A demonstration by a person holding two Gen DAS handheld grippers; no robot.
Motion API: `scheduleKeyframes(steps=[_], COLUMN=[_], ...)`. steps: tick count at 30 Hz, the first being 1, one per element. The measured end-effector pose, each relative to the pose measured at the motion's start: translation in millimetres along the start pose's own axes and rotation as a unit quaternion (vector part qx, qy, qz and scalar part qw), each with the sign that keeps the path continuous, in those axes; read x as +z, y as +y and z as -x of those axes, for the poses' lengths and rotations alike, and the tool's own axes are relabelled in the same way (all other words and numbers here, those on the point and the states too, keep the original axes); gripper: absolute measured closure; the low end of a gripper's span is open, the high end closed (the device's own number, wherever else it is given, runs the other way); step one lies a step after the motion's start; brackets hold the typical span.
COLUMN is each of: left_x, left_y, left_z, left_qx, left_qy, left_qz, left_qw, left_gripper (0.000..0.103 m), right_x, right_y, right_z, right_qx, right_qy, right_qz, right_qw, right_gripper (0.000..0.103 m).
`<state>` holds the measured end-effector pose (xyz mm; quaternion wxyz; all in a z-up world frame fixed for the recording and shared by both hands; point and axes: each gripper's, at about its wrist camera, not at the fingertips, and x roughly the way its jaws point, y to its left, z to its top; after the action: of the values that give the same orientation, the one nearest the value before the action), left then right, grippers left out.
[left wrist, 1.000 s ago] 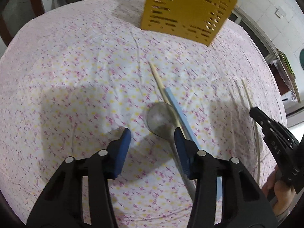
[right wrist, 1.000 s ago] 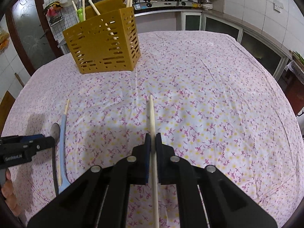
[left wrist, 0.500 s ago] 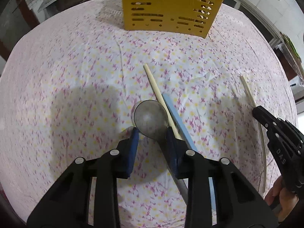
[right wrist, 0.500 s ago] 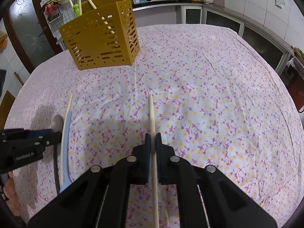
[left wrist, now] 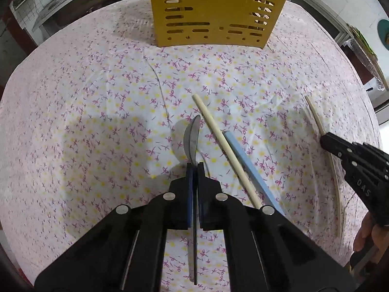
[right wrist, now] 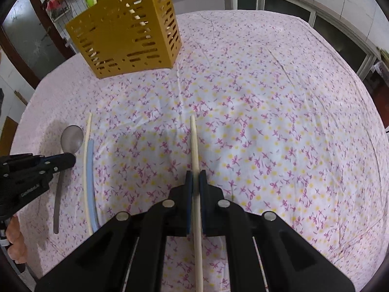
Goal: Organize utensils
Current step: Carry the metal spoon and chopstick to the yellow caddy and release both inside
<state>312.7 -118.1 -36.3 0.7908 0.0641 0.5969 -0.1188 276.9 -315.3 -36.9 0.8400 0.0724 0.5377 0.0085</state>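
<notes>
Both grippers are loaded: the left gripper (left wrist: pixel 194 168) has its jaws pinching the metal spoon (left wrist: pixel 192 138) at the neck, bowl turned on edge, and the right gripper (right wrist: pixel 196 177) is clamped on a chopstick (right wrist: pixel 194 141). The yellow holder (right wrist: pixel 126 36) stands well apart at the far side of the desk (right wrist: pixel 279 112). A second chopstick (left wrist: pixel 226 150) and a blue utensil (left wrist: pixel 250 168) lie just beside the spoon. That thin neck could twist or slip in the pads on the lift.

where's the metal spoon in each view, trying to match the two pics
Left wrist: metal spoon at centre, edge-on, pinched in the left gripper.
Right wrist: far left, bowl showing, left gripper on its handle.
Shared landmark: yellow utensil basket.
</notes>
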Motion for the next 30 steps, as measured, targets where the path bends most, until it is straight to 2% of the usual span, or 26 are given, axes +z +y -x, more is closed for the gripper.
scheduleKeyframes(steps=[8, 13, 19, 21, 24, 27, 30], left_x=[5.0, 4.6, 10.9, 13.7, 17.6, 28.1, 40.9], left_y=[-8.1, -7.6, -3.7, -0.8, 6.4, 2.5, 1.6], left_z=[-4.8, 12.5, 47.7, 59.0, 82.2, 96.4, 117.6], left_qx=[0.002, -0.004, -0.007, -0.009, -0.021, -0.009, -0.017], left_qy=[0.002, -0.034, -0.109, -0.136, -0.194, -0.224, -0.251], left_qz=[-0.015, -0.018, -0.016, -0.007, -0.002, -0.003, 0.0], left_qw=[0.9999, 0.9993, 0.9939, 0.9906, 0.9808, 0.9746, 0.9678], left_gripper=[0.101, 0.101, 0.101, 0.101, 0.101, 0.101, 0.101], right_x=[2.2, 10.9, 22.7, 28.7, 34.5, 43.2, 55.9], right_y=[2.8, -5.0, -2.0, 1.1, 5.5, 14.5, 21.8], right_z=[1.4, 14.6, 42.8, 56.0, 72.0, 87.6, 105.2], right_qx=[-0.001, 0.015, 0.037, 0.043, 0.044, 0.042, 0.042], right_qy=[0.005, -0.029, -0.104, -0.141, -0.185, -0.228, -0.273], right_qz=[0.0, -0.018, -0.029, -0.03, -0.026, -0.013, -0.01], right_qw=[1.0, 0.999, 0.994, 0.989, 0.981, 0.973, 0.961], right_gripper=[0.097, 0.097, 0.097, 0.097, 0.097, 0.097, 0.097])
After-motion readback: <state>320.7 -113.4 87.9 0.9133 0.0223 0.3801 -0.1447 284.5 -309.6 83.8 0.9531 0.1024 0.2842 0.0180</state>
